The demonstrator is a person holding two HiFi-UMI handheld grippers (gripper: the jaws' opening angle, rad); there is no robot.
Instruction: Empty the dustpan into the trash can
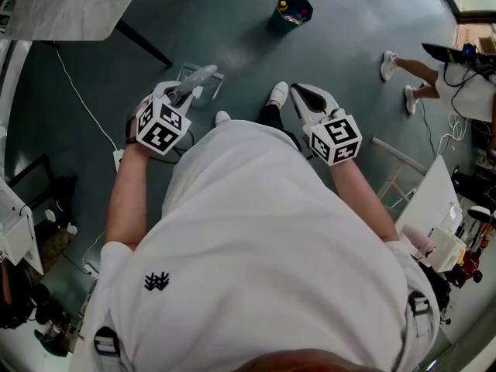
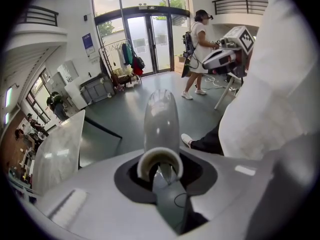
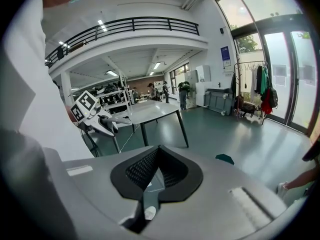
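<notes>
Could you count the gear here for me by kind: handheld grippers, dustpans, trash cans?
Grippers: 2 (left gripper, right gripper)
Dustpan: 1, held in the left gripper
Trash can: 1
Total: 4

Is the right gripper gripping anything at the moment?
No, the right gripper has its black jaws closed together with nothing between them.

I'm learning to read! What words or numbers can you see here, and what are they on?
Nothing can be read.
Blue sign: too small.
Shirt logo: a symbol, no letters.
Left cube, right cube: black squares, no letters.
</notes>
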